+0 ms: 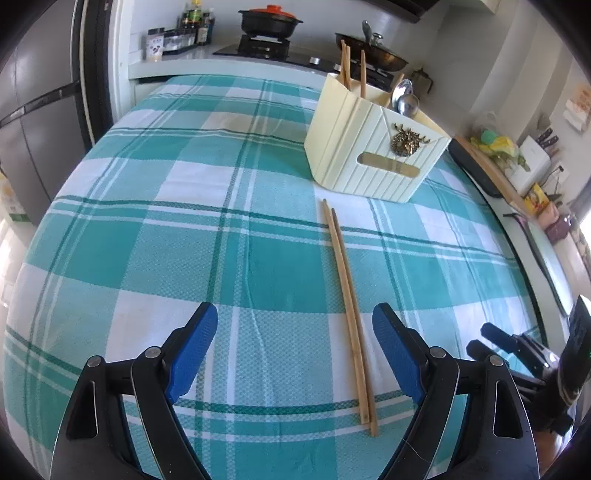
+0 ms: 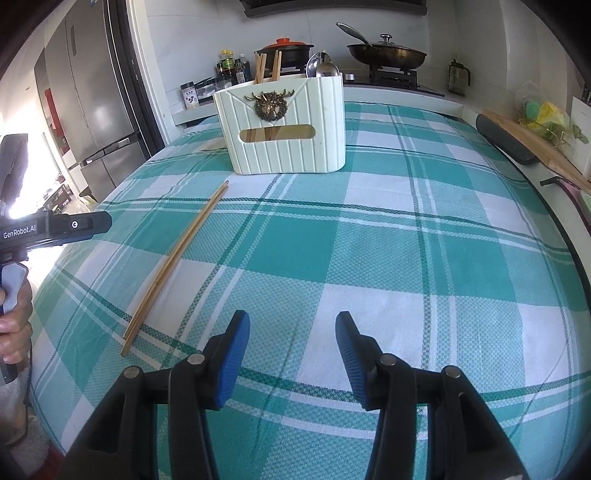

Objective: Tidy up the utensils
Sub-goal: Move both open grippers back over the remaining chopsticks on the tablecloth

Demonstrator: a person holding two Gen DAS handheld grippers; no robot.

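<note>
While both grippers hang over the checked teal-and-white tablecloth (image 1: 155,206), nothing sits between the fingers of either one. The left gripper (image 1: 295,332) stands with its blue pads spread wide above the cloth, and the near ends of a pair of wooden chopsticks (image 1: 347,306) lie on the cloth within that gap, closer to the right-hand pad but touched by neither. The chopsticks lie side by side, touching along most of their length, and run away from the camera toward a cream ribbed utensil holder (image 1: 373,155), stopping short of its base. The right gripper (image 2: 291,343) is parted less widely, its pads empty over a white square of the cloth, well to the right of the same chopsticks, which in its view slant from lower left up toward the holder. The holder stands upright on the far part of the table, with a brass deer-head ornament (image 2: 271,105) on its front wall above a slot handle; more chopsticks (image 2: 267,66) and metal spoons (image 2: 323,66) stand inside it. At the left edge of the right wrist view, a person's hand (image 2: 14,325) grips the handle of the left device. Behind the table, a stove carries a black pot with an orange lid (image 1: 271,18) and a lidded wok (image 2: 386,51).
</note>
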